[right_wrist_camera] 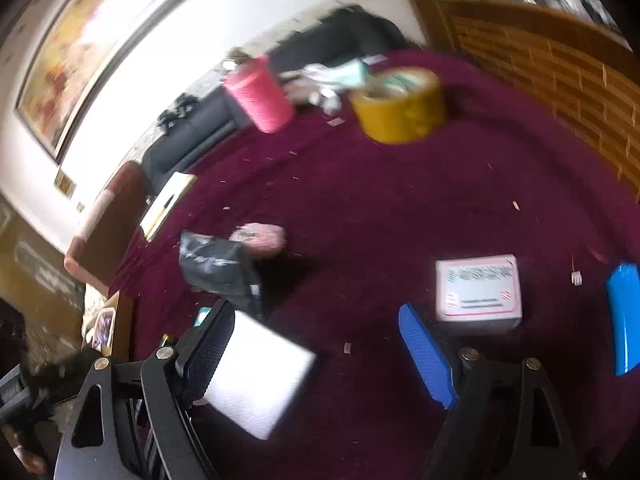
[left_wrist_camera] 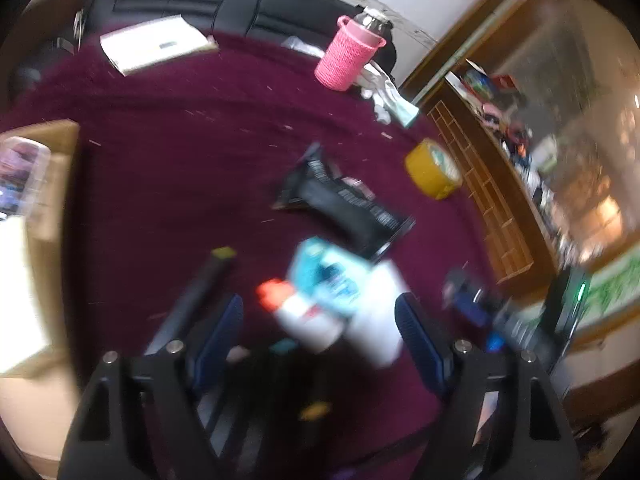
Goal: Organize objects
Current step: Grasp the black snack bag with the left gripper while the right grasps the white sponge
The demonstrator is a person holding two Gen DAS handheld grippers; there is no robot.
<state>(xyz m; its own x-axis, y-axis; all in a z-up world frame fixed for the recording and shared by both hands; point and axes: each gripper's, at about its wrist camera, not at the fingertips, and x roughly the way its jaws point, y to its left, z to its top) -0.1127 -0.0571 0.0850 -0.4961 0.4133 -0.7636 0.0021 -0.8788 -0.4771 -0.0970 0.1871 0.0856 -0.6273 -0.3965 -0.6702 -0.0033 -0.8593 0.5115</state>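
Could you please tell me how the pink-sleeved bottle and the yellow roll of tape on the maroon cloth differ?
The pink-sleeved bottle is tall and narrow; the yellow tape roll is squat and wide. The bottle wears a knitted pink cover with a metal top showing, while the roll is glossy yellow with a hollow core. The bottle stands at the cloth's far edge beside crumpled white items; the roll lies apart, nearer the wooden lattice. Both rest on the maroon cloth, untouched.

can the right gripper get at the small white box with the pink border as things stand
Probably yes: the right gripper is open and holds nothing, and the small white box sits just beyond its blue finger on bare maroon cloth, nothing between.
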